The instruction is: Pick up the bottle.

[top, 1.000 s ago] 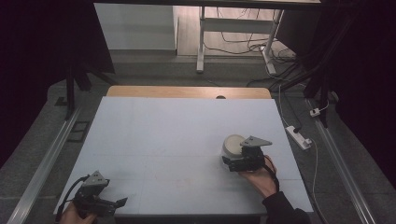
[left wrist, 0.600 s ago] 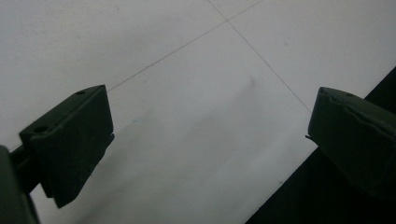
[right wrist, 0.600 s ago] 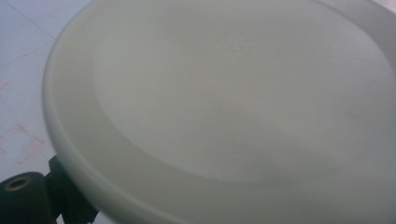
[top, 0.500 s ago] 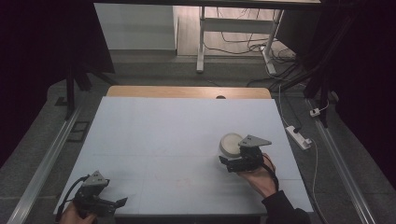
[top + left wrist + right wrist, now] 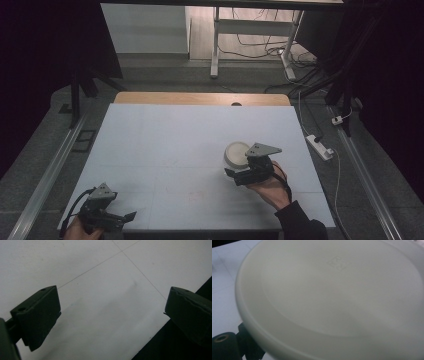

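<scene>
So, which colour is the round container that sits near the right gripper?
Plain white, no pattern: the round white container, clearest in the right gripper view.

Left hand-held gripper (image 5: 112, 218) low, jaws wide apart.

The white bowl (image 5: 332, 297) hides the right gripper's (image 5: 239, 174) far jaw.

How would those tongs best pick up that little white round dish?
Probably by its rim: the white dish is round and shallow, with a raised edge and open top. Coming from the near side, as the right tongs are placed, one jaw could go inside, one outside.
</scene>
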Demonstrator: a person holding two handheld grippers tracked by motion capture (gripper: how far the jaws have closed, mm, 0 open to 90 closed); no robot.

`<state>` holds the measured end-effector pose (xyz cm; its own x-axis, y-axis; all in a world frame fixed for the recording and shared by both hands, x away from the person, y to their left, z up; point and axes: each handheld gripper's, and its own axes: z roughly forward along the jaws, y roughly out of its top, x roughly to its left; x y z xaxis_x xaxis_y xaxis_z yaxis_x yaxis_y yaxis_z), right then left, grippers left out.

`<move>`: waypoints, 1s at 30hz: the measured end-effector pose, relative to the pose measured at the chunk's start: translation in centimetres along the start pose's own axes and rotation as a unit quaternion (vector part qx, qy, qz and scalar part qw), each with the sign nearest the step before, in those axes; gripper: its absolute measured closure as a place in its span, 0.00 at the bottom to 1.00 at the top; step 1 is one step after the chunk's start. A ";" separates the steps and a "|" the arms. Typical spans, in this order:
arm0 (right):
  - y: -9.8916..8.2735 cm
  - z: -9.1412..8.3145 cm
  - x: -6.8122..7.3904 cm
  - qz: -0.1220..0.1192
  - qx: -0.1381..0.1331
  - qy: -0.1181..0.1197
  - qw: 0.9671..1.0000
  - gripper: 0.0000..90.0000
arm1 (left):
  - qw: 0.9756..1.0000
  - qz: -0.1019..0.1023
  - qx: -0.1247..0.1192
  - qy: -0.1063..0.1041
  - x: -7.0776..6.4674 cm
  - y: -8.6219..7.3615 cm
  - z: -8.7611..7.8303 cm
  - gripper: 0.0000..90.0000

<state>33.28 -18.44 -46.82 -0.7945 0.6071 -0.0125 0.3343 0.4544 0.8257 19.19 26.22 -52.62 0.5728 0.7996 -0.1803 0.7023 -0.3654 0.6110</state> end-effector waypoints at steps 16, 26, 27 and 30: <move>1.5 1.4 2.0 -0.009 -0.011 0.051 0.999 0.07 | 1.000 -0.001 0.000 0.000 0.0 0.0 0.0 0.01; 2.2 2.6 3.2 -0.027 -0.006 0.065 0.997 0.07 | 1.000 0.000 0.000 0.000 0.0 0.0 0.0 0.01; 2.3 2.7 3.3 -0.028 -0.006 0.067 0.997 0.07 | 1.000 0.000 0.000 0.000 0.0 0.0 0.0 0.01; 2.5 3.1 3.6 -0.031 -0.004 0.070 0.997 0.07 | 1.000 -0.002 -0.001 -0.002 0.0 0.0 0.0 0.01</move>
<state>32.83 -13.14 -46.56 -0.8768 0.4806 0.0160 0.2796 0.4825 0.8300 19.19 26.26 -52.63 0.5717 0.7989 -0.1869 0.7040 -0.3607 0.6118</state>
